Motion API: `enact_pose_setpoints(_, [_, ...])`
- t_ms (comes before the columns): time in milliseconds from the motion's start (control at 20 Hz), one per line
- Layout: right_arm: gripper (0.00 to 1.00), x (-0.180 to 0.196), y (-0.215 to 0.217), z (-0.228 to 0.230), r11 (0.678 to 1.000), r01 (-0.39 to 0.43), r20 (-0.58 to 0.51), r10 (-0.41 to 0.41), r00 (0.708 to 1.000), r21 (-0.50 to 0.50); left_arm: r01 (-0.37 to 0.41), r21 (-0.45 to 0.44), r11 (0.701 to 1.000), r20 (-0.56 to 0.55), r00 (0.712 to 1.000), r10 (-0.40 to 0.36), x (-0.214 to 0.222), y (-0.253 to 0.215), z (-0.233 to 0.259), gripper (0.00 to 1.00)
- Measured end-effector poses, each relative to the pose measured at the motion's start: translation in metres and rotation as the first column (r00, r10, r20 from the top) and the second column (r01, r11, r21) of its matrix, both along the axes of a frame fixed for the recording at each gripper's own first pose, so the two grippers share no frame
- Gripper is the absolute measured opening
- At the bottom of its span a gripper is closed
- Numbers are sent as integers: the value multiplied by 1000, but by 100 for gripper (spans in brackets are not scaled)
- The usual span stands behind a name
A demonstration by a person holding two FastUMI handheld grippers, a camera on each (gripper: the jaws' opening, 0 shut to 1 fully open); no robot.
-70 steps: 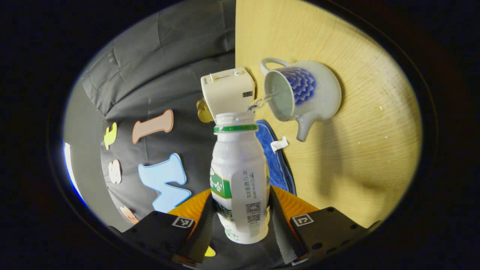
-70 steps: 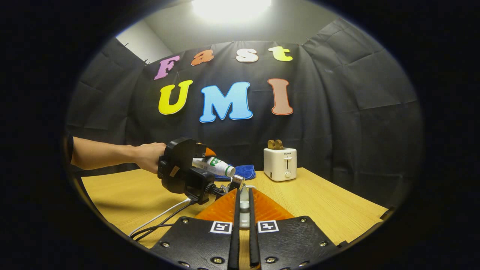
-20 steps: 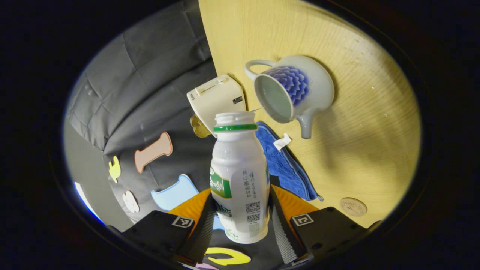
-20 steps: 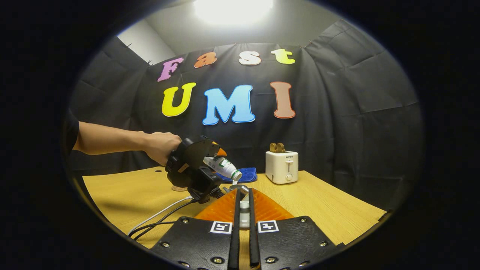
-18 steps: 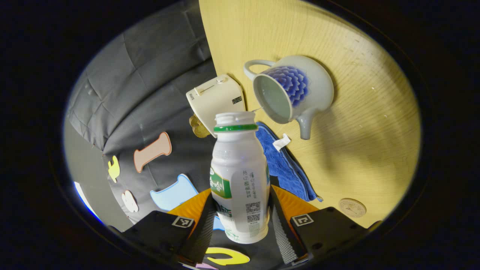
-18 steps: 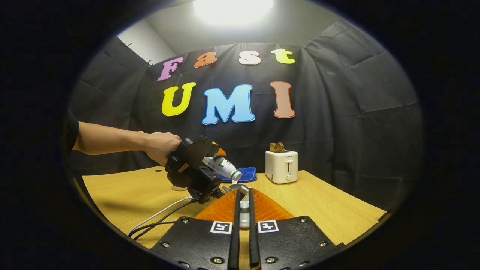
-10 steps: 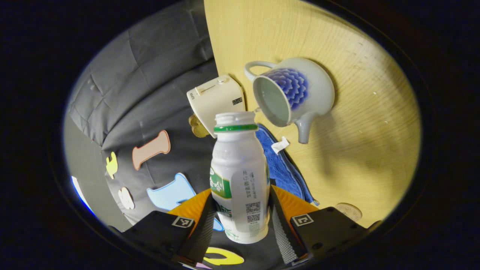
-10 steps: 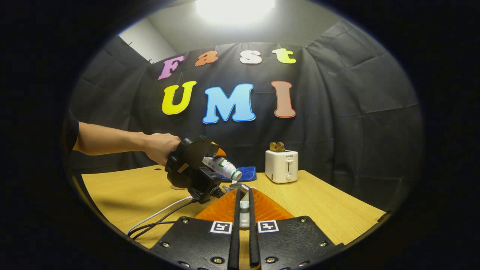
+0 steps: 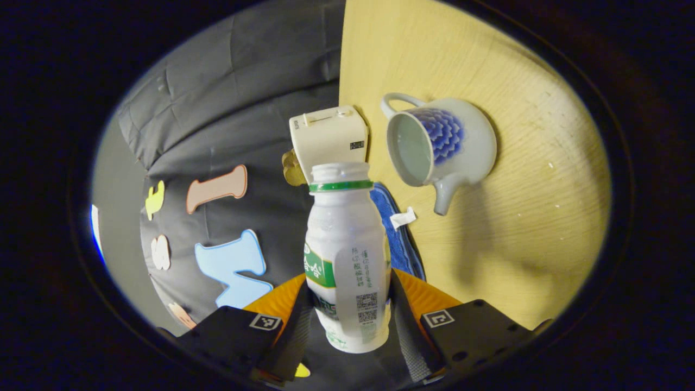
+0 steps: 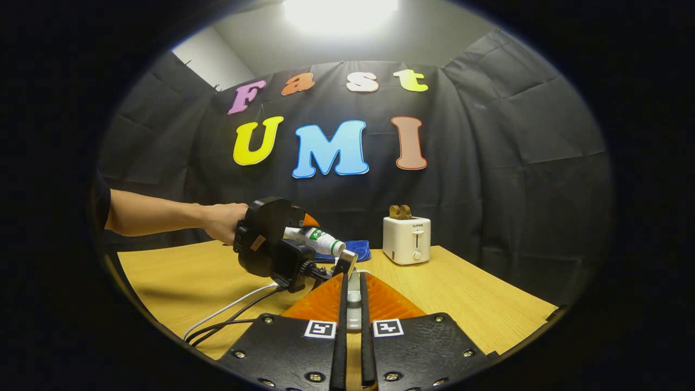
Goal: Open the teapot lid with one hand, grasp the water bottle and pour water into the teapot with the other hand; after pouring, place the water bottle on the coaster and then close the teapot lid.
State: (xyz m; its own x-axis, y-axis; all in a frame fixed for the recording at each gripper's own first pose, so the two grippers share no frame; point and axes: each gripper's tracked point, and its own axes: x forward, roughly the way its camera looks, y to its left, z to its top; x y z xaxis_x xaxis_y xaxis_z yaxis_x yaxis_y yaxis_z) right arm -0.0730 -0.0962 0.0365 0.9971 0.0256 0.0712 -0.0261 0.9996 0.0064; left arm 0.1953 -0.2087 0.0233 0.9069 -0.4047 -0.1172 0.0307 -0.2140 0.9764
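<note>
In the left gripper view, the left gripper [image 9: 347, 320] is clenched on the water bottle [image 9: 346, 255], both fingers pressed to its lower body. The bottle is uncapped, with a green ring under its open mouth, and that mouth points toward the toaster [image 9: 329, 136] at the far edge of the worktop [image 9: 516, 228]. Just right of the bottle's neck stands the teapot [image 9: 440, 146], lid off, its wide opening facing the camera, blue petal pattern on its side, handle toward the far edge and spout toward the blue cloth [image 9: 399, 239]. The cloth lies along the far edge between toaster and bottle, with a white tag on it.

In the right gripper view, a person's hand [image 10: 220, 222] at the left holds the left gripper [image 10: 312, 233] above the worktop [image 10: 461, 298], the water bottle [image 10: 317, 239] tilted with its mouth lowered to the right. The blue cloth [image 10: 358, 250] and toaster [image 10: 404, 239] sit behind, near the far edge. At the bottom, the right gripper [image 10: 352, 304] is closed tight on a small pale knob [image 10: 353, 297], apparently the teapot lid's, held between both fingers.
</note>
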Motion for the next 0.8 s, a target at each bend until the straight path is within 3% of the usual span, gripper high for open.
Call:
enact_pose_setpoints(50, [11, 0, -1, 0, 1000, 4, 2, -4, 1000, -4, -2, -31, 1000, -16, 1000, 2, 0, 2, -3, 80])
enact_pose_setpoints(250, [11, 5, -8, 8, 1000, 20, 23, -20, 1000, -1, -19, -191, 981, -71, 997, 5, -1, 10, -2, 80])
enact_pose_setpoints(400, [10, 15, -13, 4, 1000, 19, 2, -19, 1000, 17, -17, -368, 930, -109, 994, -25, -9, 17, 3, 79])
enact_pose_setpoints(600, [10, 37, -18, 4, 998, 11, -26, -10, 1000, 55, -35, -596, 802, -165, 983, -80, -18, 27, 10, 79])
enact_pose_setpoints(650, [10, 44, -18, 3, 998, 6, -35, -4, 999, 63, -38, -645, 763, -159, 984, -85, -22, 33, 15, 82])
enact_pose_setpoints(750, [10, 60, -13, 3, 998, -5, -52, 8, 999, 65, -53, -732, 679, -163, 982, -98, -27, 50, 25, 79])
enact_pose_setpoints(800, [11, 68, -12, 2, 999, 4, -62, -1, 998, 45, -61, -772, 632, -161, 982, -102, -29, 58, 30, 85])
